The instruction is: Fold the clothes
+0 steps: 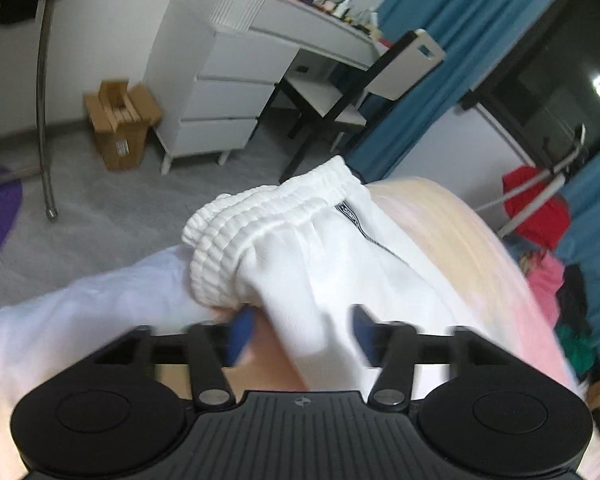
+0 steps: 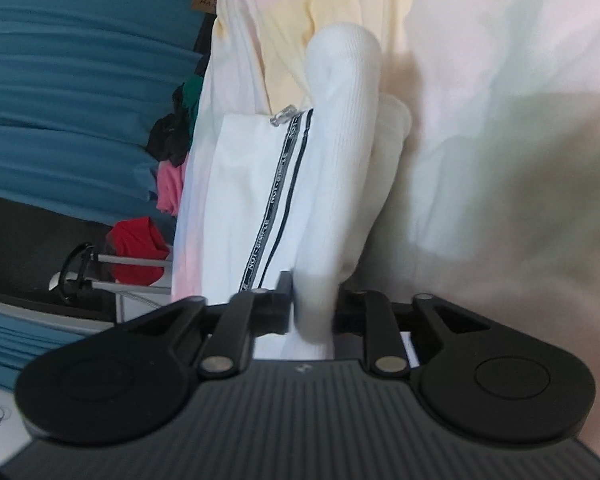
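Trousers (image 1: 300,248) lie on the bed (image 1: 440,216), mid-fold; left tongs (image 1: 300,328) gape around the waistband, right tongs (image 2: 312,304) pinch a leg; next, carry both ends together

Bright, soft motion blur, fisheye-warped edges

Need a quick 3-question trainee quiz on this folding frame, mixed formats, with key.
1. True or false: the right tool is shut on the white pants.
2. What trim runs along the pants' side seam?
A. red piping
B. black lettered stripe
C. none
3. Fill in: near the left tool lies the pants' elastic ____.

Key: 1 true; 2 B; 3 waistband.
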Action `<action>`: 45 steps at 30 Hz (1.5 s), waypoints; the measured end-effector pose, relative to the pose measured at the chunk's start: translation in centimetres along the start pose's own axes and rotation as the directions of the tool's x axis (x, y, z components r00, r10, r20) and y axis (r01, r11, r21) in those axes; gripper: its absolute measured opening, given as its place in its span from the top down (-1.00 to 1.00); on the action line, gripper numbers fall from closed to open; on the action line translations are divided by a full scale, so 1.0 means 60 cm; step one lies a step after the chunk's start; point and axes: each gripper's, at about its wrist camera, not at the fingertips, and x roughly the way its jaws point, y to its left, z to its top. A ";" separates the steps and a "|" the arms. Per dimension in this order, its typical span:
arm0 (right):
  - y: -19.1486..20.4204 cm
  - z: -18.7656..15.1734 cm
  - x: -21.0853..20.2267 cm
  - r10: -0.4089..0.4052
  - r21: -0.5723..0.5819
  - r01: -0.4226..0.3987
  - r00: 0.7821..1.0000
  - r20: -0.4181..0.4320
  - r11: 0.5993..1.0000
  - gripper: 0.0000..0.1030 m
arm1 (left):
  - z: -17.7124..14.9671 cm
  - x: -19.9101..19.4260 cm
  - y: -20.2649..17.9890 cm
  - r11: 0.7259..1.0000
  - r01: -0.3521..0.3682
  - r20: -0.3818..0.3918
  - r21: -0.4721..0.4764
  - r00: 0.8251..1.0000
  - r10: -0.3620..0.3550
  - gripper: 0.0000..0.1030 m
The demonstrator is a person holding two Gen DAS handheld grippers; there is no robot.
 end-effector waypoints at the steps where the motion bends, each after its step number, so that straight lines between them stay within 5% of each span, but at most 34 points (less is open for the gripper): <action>1: 0.000 0.001 0.003 0.006 -0.004 -0.006 1.000 -0.008 1.000 0.31 | -0.005 -0.011 -0.006 1.000 -0.006 0.021 0.027 1.000 0.006 -0.47; 4: 0.003 0.002 0.007 0.004 -0.048 -0.005 1.000 -0.020 0.999 0.11 | -0.018 -0.041 -0.023 0.995 -0.020 0.093 0.100 0.996 0.011 -0.54; 11: 0.003 0.009 0.018 0.011 -0.094 -0.014 1.000 -0.028 0.995 0.14 | -0.035 -0.071 -0.084 0.965 -0.044 0.233 0.260 0.972 -0.018 -0.60; 19: 0.022 0.018 -0.001 0.197 -0.153 -0.192 0.980 0.017 0.969 0.09 | -0.057 -0.042 -0.126 0.932 0.035 0.168 0.361 0.981 -0.102 -0.60; 30: -0.005 0.025 0.031 0.063 -0.111 -0.064 0.998 -0.006 0.992 0.17 | -0.068 -0.022 -0.132 0.916 0.041 0.150 0.399 0.983 -0.110 -0.60; 35: 0.006 0.024 0.034 0.065 -0.149 -0.061 0.998 0.018 0.987 0.17 | -0.071 -0.020 -0.137 0.905 0.037 0.149 0.423 0.983 -0.110 -0.60; 40: 0.020 0.026 0.019 0.169 -0.195 -0.154 0.984 0.061 0.969 0.23 | -0.085 -0.019 -0.151 0.878 0.030 0.157 0.477 0.981 -0.118 -0.61; 45: 0.015 0.026 0.035 0.082 -0.190 -0.079 0.997 0.010 0.979 0.23 | -0.105 -0.019 -0.177 0.839 0.042 0.148 0.542 0.978 -0.145 -0.61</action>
